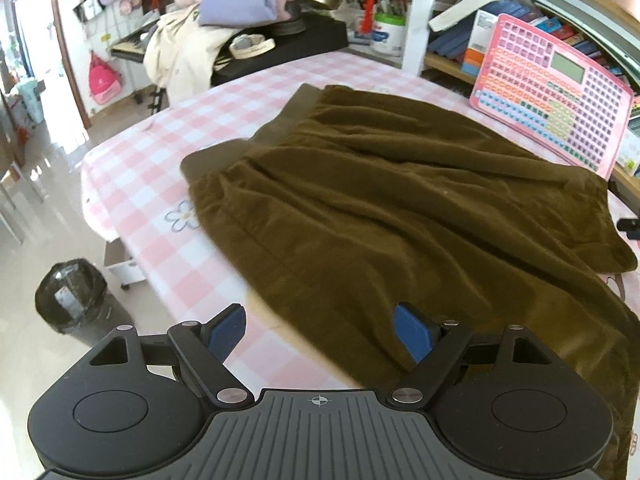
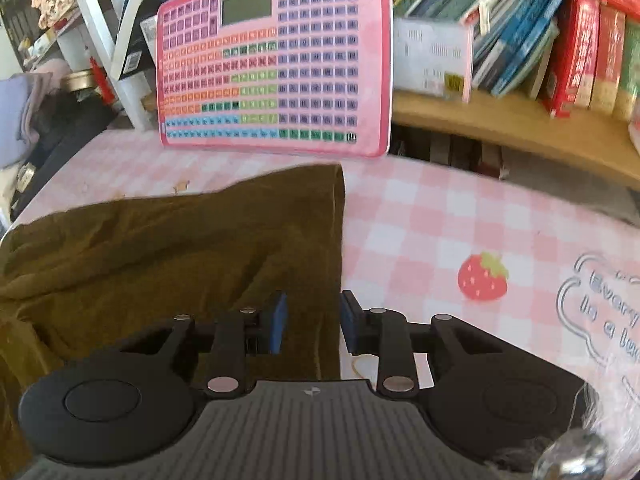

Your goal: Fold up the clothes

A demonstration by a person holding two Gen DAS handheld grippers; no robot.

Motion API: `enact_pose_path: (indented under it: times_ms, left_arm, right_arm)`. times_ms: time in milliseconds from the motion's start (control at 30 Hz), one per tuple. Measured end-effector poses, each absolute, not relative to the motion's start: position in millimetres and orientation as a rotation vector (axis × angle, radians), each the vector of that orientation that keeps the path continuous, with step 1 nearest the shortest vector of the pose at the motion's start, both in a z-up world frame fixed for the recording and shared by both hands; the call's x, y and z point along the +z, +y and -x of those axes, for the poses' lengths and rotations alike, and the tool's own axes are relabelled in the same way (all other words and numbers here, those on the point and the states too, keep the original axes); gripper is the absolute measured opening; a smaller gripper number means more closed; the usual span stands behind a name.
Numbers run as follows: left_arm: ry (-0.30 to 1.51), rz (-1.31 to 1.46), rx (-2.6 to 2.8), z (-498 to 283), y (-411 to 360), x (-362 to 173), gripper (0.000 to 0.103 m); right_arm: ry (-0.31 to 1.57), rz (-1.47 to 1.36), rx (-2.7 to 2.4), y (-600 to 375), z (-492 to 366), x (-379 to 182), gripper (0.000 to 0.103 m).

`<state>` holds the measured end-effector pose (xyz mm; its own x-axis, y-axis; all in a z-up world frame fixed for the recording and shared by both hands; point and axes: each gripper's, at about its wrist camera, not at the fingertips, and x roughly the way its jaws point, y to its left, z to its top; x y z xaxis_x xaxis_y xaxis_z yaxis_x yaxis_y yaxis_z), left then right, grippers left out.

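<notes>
**Brown garment lies half-folded on the checked table, both tongs free**

Pink-and-white checked cloth covers the table (image 1: 132, 168) where I am folding, with bookshelves and a pink chart board (image 1: 556, 92) propped at the far edge. Across the middle lies the garment (image 1: 380, 184), a brown velvety piece with a ribbed waistband (image 1: 212, 160) turned toward the table's left edge. It looks already doubled once: a folded edge runs straight along its right side in my right view, and that edge is why I judge the fold is partly done, not finished.

My left tongs (image 1: 320, 330) hang over the garment's near-left corner, spread wide, nothing between the blue pads (image 1: 412, 336). I hold them there, tilted down at the table, probably to take that near hem for the next fold. The cloth under them is blurred, so I cannot tell whether a pad touches it.

My right tongs (image 2: 312, 322) sit at the garment's right edge (image 2: 338, 240), parted only a little. The folded edge runs up between the pads (image 2: 279, 322), but neither presses on it; it looks set down there, not gripped. Just right of that edge the table shows a printed strawberry (image 2: 482, 278).

Wrinkles fan across the garment from the waistband, so smoothing may be needed before another fold. The near part drapes off the table's front, which could drag the pile askew.
</notes>
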<state>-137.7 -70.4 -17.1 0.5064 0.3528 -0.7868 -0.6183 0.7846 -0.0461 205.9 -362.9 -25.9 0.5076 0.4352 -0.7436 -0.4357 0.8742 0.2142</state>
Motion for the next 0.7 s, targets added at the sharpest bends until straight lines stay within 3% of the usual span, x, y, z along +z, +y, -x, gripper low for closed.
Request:
enact_pose_path:
  times_ms: [533, 667, 700]
  left_arm:
    - [0.883, 0.333, 0.580, 129.9, -75.5, -20.5, 0.084]
    - [0.887, 0.336, 0.587, 129.9, -75.3, -21.2, 0.084]
    - [0.888, 0.336, 0.586, 129.4, -75.9, -21.2, 0.084]
  right_arm:
    - [0.978, -0.143, 0.595, -372.0, -216.5, -35.0, 0.027]
    - [0.994, -0.211, 0.608, -375.2, -222.7, -35.9, 0.019]
    - [0.998, -0.233, 0.608, -377.3, -224.0, -35.6, 0.008]
